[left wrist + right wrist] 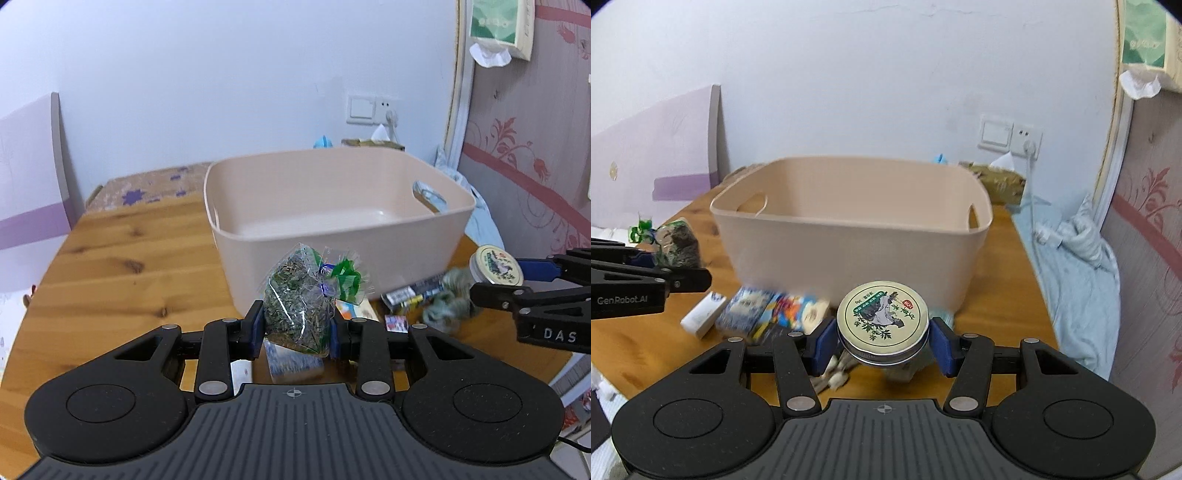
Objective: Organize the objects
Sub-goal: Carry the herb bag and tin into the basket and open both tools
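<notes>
A clear bag of dried green herbs (295, 306) with a green ribbon is held above the wooden table (110, 266), my left gripper (295, 326) shut on it. My right gripper (882, 341) is shut on a round tin (882, 319) with a cream lid showing a plant picture. The same tin (496, 269) shows at the right edge of the left wrist view, and the bag (677, 243) at the left edge of the right wrist view. A beige plastic bin (332, 206) with cut-out handles stands just behind both, with nothing visible inside it.
Small boxes and packets (768, 314) lie on the table in front of the bin (849, 236), with batteries (413, 295) and a grey-green yarn bundle (447, 306). Light blue bedding (1082, 273) lies right of the table. A wall socket (1027, 142) sits behind.
</notes>
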`<state>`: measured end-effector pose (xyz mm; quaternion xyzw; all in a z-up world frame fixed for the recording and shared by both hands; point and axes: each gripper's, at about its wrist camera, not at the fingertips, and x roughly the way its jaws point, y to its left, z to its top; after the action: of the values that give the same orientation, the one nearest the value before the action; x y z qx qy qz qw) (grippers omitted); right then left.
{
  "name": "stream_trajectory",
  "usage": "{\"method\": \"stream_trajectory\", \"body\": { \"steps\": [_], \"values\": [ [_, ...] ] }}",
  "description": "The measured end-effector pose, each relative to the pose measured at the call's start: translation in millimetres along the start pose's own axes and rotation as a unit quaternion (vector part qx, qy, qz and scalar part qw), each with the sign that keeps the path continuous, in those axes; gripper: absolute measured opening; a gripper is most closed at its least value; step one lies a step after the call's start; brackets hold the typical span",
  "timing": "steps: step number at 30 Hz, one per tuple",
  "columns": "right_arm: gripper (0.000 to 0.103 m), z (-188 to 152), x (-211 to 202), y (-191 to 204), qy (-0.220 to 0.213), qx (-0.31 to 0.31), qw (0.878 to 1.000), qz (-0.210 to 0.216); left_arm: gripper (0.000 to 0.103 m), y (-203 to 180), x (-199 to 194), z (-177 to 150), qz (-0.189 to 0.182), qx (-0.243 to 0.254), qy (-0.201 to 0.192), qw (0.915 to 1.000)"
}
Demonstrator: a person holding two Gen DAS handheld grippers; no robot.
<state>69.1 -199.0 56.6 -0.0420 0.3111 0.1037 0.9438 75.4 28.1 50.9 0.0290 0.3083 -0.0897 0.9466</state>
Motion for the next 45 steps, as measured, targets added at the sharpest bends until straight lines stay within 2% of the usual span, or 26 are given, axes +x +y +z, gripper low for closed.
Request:
{"method": "stream_trajectory", "body": {
  "steps": [14, 19, 26, 32, 36, 40, 45],
  "values": [
    [0.051, 51, 12, -19, -0.039, 0.003, 0.999, -0.022, 0.034, 4, 23, 60, -0.004, 0.011, -0.040, 0.9991],
    [0.051, 65, 26, -24, -0.041, 0.002, 0.999, -0.024, 0.034, 6, 44, 79, -0.012, 0.004, -0.036, 0.9993],
    [0.051, 81, 47, -25, -0.038, -0.010, 0.999, -0.034, 0.034, 0, 66, 101, -0.006, 0.025, -0.043, 0.9988],
    [0.051, 95, 71, -21, -0.023, -0.027, 0.999, -0.039, 0.034, -7, 90, 110, -0.007, 0.035, -0.028, 0.9990],
    [0.051, 101, 89, -22, -0.008, -0.028, 0.999, -0.037, 0.034, -6, 114, 111, -0.008, 0.026, 0.005, 0.9996],
    [0.051, 107, 108, -24, 0.011, -0.039, 0.998, -0.038, 0.034, -9, 137, 114, 0.007, 0.043, 0.025, 0.9987],
    [0.051, 114, 127, -27, 0.031, -0.058, 0.997, -0.041, 0.034, -9, 165, 114, -0.006, 0.054, 0.076, 0.9957]
  ]
}}
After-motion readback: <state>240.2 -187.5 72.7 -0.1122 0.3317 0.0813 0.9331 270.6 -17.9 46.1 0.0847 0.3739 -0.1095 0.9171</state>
